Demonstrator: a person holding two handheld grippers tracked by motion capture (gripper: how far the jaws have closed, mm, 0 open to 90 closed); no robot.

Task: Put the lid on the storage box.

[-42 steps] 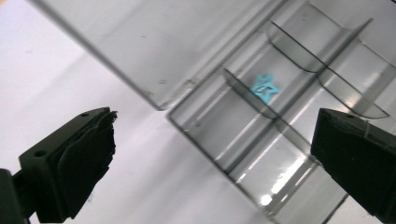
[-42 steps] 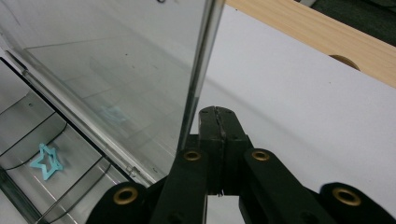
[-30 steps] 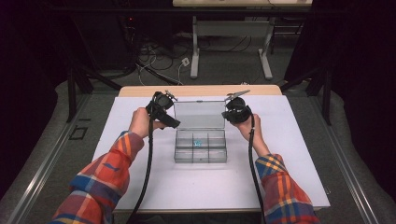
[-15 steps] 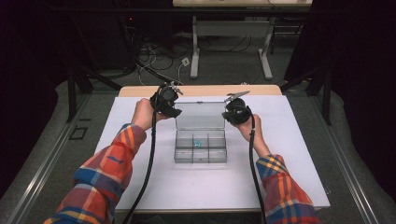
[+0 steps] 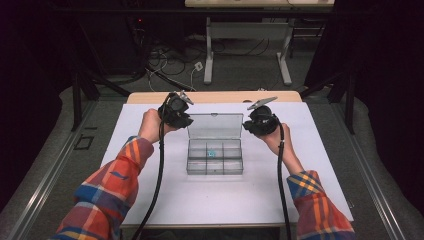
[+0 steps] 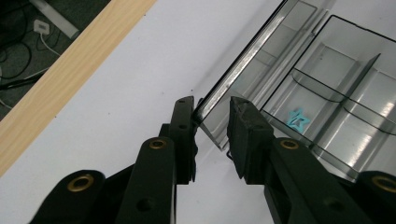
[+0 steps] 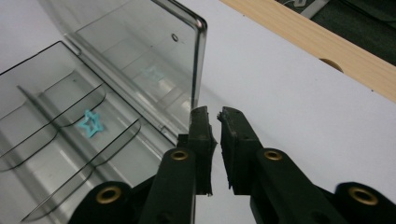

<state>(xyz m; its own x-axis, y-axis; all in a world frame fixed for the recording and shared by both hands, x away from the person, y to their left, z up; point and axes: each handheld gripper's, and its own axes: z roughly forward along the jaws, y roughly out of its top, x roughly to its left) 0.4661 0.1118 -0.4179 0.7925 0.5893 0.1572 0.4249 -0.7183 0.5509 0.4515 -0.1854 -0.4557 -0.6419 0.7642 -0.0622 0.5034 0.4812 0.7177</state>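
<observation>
My left gripper [image 6: 211, 112] stood with its jaws parted, one on each side of the near corner of the clear box's lid [image 6: 243, 70], the edge in the gap between them; I could not tell whether either pad touched it. My right gripper [image 7: 212, 116] had its jaws nearly together with a thin gap, just beside the lid's other edge [image 7: 198, 60], which rose right ahead of the left jaw; whether it touched I could not tell. The lid stood upright between my two grippers. Beyond the left gripper's jaws lay the box tray [image 6: 336, 93], and a small blue star [image 6: 298, 120] sat in one compartment.
</observation>
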